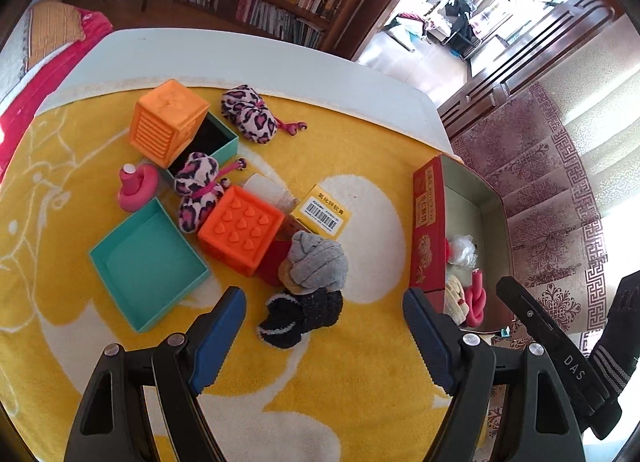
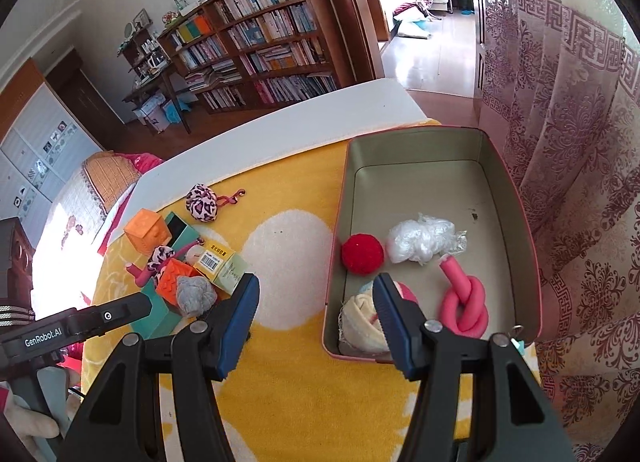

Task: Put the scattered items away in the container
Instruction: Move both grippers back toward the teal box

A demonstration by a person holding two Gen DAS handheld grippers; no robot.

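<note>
partly hidden: cream roll behind right tool.

Two orange cubes; two leopard pouches; one tin.

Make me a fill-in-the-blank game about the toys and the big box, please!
1. The knotted foam tube inside the red tin is coloured ____.
2. The grey sock ball rests on top of a ____ sock ball.
3. The red pom-pom lies ____ the tin.
4. The cloth under the toys is white and ____.

Missing words: pink; black; inside; yellow
</note>
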